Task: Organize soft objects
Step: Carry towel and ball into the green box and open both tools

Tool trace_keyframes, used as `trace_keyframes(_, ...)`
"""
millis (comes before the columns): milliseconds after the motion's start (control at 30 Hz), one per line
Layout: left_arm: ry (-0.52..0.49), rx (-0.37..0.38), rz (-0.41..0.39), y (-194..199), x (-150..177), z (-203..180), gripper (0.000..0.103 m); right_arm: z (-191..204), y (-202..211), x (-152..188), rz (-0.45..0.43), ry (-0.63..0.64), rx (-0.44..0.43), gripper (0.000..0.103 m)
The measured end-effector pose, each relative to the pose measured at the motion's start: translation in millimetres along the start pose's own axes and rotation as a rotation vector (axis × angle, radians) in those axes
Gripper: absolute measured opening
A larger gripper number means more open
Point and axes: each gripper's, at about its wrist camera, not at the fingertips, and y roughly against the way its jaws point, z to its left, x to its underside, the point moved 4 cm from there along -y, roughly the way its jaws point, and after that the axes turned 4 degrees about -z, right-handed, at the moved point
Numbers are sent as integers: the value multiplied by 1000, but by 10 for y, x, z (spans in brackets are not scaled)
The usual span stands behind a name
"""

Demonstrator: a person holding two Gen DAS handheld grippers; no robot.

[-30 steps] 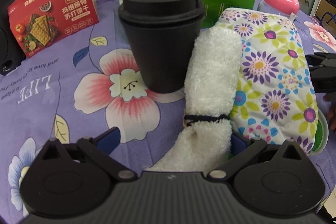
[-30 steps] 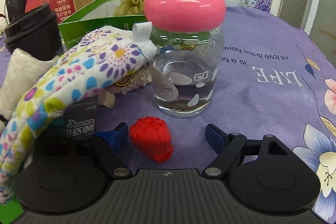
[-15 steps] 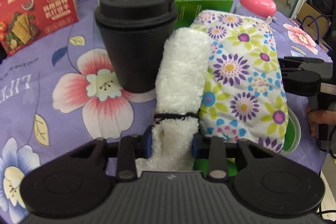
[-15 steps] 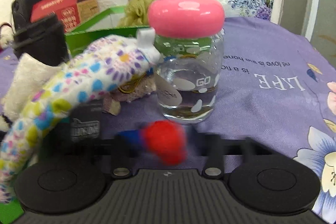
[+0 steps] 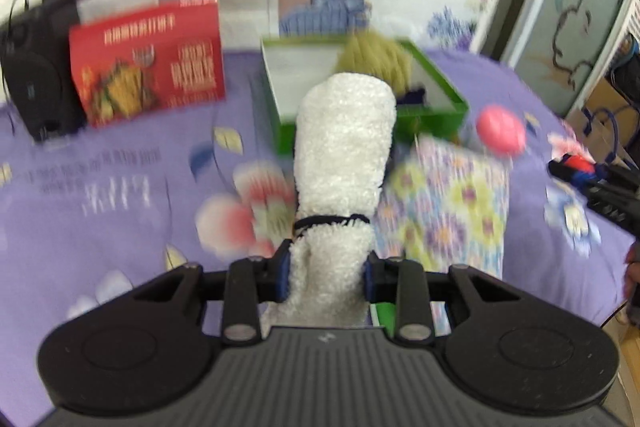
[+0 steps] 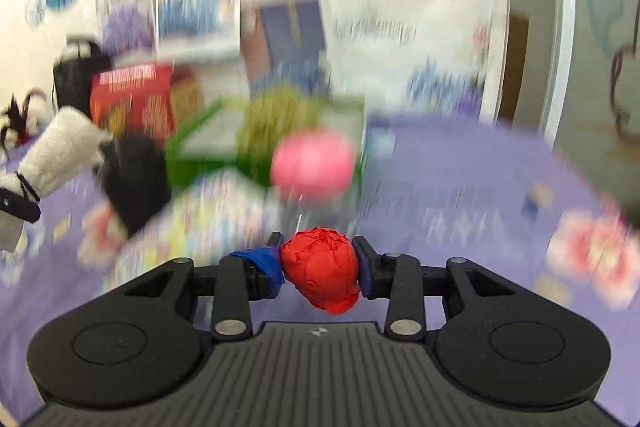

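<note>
We held a rolled white fleece towel bound by a thin black band (image 5: 340, 167) in the left gripper (image 5: 325, 275), its fingers pinching the lower end at frame centre. The right gripper (image 6: 318, 271) was closed on a crumpled red cloth ball (image 6: 320, 273), low centre. Both looked light, soft and squashy, best pinched mid-body. Beneath lay a purple floral tablecloth (image 5: 120, 187); an open green box (image 5: 452, 99) sat upper centre, before blurred wall posters.
</note>
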Motion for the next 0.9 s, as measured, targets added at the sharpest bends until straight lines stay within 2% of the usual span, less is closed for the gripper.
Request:
trace_keyframes(100,-33,-12,-42,-138,-527,25,33,-66,-260,-456,-51,49,-20,20)
trace_keyframes(167,-48,-16,-65,-291,-870,20,33,-76,-567,-721,-51,99,-32,20)
trace_keyframes(267,-83,-46,-82,-637,-1323,-26,33,-148,-1033,-961,-8,139,-54,20)
trace_keyframes(367,-96,-59,-72,-1007,-1614,-75,33,-203,-1569,-1070,57,145,-86,20)
trace_keyframes(400,-95,-63,-62,-1139,-1676,-89,34,-220,-1778,-1081,79,141,-103,21)
trace_keyframes(467,-94,-77,-25,-1434,-1768,-86,52,-253,-2172,-1064,148,112,-119,24)
trace_keyframes(500,-92,-92,-7,-1555,-1787,-77,74,-279,-2331,-1040,185,85,-126,26)
trace_keyframes(567,-89,-116,9,-1741,-1791,-46,75,-329,-2579,-956,270,26,-130,28)
trace_keyframes(600,-84,-125,16,-1803,-1787,-31,75,-333,-2634,-929,273,20,-130,29)
trace_keyframes(700,-64,-120,31,-1899,-1772,8,76,-306,-2645,-952,220,46,-120,33)
trace_keyframes(900,-84,-147,31,-1806,-1690,9,76,-326,-2463,-968,200,77,-100,37)
